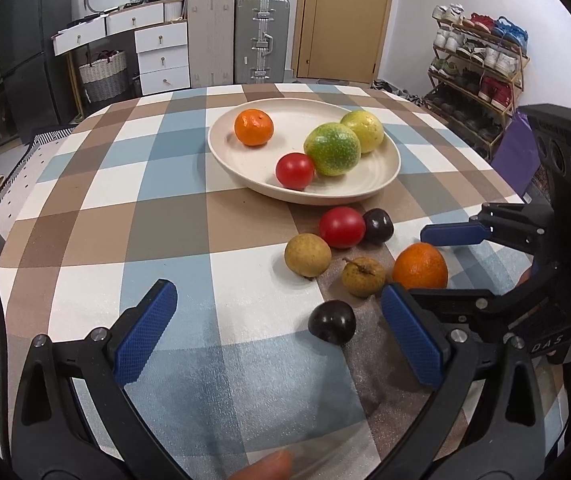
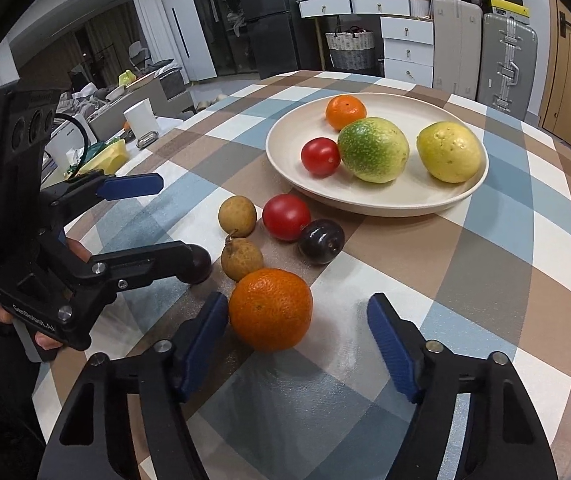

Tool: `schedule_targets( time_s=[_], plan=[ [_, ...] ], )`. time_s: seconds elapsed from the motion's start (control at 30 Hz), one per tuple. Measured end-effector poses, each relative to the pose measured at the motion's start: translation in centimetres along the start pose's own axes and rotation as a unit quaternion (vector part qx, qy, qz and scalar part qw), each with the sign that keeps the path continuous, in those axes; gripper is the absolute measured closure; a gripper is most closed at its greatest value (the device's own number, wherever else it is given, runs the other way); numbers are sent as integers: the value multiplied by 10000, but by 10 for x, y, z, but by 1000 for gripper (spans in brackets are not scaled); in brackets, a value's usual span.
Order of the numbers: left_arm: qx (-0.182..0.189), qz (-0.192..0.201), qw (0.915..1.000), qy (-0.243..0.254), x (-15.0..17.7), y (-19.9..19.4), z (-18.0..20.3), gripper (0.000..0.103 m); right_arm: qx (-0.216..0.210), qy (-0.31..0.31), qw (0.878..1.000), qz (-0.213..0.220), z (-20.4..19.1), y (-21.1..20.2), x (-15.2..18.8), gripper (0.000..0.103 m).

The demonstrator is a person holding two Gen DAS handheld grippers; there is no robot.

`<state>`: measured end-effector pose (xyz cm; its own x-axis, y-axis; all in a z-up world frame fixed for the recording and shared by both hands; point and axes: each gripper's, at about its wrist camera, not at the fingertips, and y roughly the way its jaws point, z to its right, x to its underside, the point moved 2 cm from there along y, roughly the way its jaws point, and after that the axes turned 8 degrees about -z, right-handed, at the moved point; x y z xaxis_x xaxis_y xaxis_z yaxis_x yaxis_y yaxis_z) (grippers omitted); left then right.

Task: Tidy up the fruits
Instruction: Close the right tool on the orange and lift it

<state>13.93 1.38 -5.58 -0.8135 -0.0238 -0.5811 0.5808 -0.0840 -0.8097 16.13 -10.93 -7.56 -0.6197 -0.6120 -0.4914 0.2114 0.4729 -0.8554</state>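
Note:
A cream plate [image 2: 461, 196] holds a mandarin [image 2: 345, 112], a tomato [image 2: 319, 156], a green-yellow fruit [image 2: 373, 150] and a yellow fruit [image 2: 447, 152]. In front of it on the checked cloth lie a second tomato [image 2: 285, 216], a dark plum [image 2: 321, 242], two brown fruits [image 2: 237, 216] [image 2: 241, 258] and an orange [image 2: 271, 308]. My right gripper [image 2: 297, 320] is open around the orange; its left pad touches the peel and the right pad stands apart. My left gripper [image 1: 279, 332] is open, with another dark plum [image 1: 331, 322] near its right finger.
The round table's edge curves away on both sides. A shoe rack [image 1: 481, 64] stands to the right, suitcases [image 1: 261, 36] and white drawers [image 1: 161, 56] behind. Left of the table sit a white cup [image 2: 139, 118] and clutter. A hand grips the left tool's handle [image 2: 41, 332].

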Motion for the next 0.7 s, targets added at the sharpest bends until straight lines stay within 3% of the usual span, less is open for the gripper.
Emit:
schedule_targets(
  time_s=[0.33,0.7],
  plan=[
    [23,-88,10000,-26,-1,4,0,1,-271,-201,9994,-6,-10,-2,2,59],
    [107,-191,9997,-85,1,6,-2,1,-315,-43,9990,315,-4,-15,-1,62]
  ],
)
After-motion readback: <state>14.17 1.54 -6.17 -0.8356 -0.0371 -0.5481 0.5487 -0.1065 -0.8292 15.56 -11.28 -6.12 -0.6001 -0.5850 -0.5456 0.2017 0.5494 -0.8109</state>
